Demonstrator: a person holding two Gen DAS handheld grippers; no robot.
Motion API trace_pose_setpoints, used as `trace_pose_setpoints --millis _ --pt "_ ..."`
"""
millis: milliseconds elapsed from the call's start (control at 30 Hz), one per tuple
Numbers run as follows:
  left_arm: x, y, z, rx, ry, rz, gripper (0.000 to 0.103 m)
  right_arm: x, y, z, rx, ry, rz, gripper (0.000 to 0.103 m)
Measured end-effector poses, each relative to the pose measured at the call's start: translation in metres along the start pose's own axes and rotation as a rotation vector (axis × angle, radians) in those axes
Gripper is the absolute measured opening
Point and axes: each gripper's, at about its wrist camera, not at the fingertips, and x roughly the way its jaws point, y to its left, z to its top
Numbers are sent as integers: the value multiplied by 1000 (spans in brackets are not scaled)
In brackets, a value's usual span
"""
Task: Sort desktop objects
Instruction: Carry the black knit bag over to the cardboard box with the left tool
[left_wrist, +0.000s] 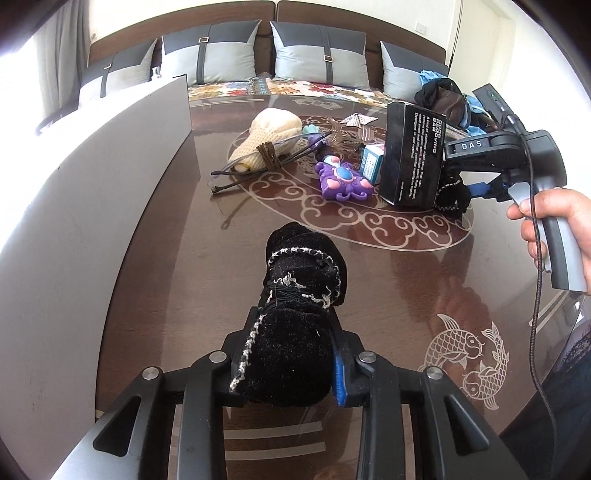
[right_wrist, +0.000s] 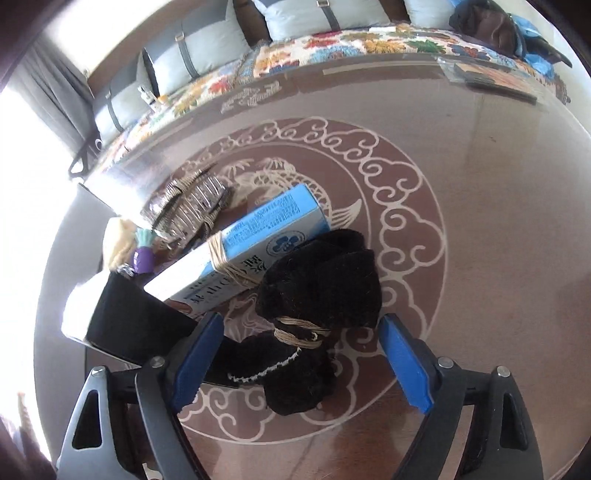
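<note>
Your left tongs (left_wrist: 295, 373) are clamped on a black sock bundle (left_wrist: 299, 314), tied with thread and carried clear above the desk (left_wrist: 166, 258) near its front edge, probably so it can be grouped apart from the pile. Your right tongs (right_wrist: 299, 354) stand wide apart, straddling a second black sock bundle (right_wrist: 317, 306) that lies on the desk's round medallion, so they look lined up to close on it. That bundle touches a blue box (right_wrist: 258, 236) bound with string; a black box (right_wrist: 136, 321) sits just beside your left pad. Your right hand (left_wrist: 554, 225) holds its handle level, pointed in from the desk's right edge.
</note>
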Motion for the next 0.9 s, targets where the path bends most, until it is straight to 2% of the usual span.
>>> trace_pose_setpoints --millis 33,67,200,333,433,500,633,767,900 --pt "-2 1 -1 -6 -3 -7 31 -2 3 0 -22 -10 -22 47" --pt "-4 1 -2 -10 -10 -14 31 -2 1 -1 -27 -3 -24 37" --pt "-16 1 -1 -18 -41 -45 31 -30 -23 -22 -16 -50 -29 35" --pt "-31 8 2 -73 -56 -112 31 -64 -43 -62 -61 -59 -22 35" --pt "-49 14 6 -113 -74 -142 31 -83 -39 -92 -96 -59 17 35" --pt "-68 22 11 -137 -106 -157 31 -93 -21 -108 -136 -70 47 35" --pt "-119 55 23 -172 -181 -128 31 -109 53 -114 -246 -101 149 35" --pt "-164 120 30 -223 -221 -14 31 -135 164 -117 -397 -143 303 35" --pt "-181 192 25 -298 -190 108 31 -149 275 -126 -530 -160 444 36"
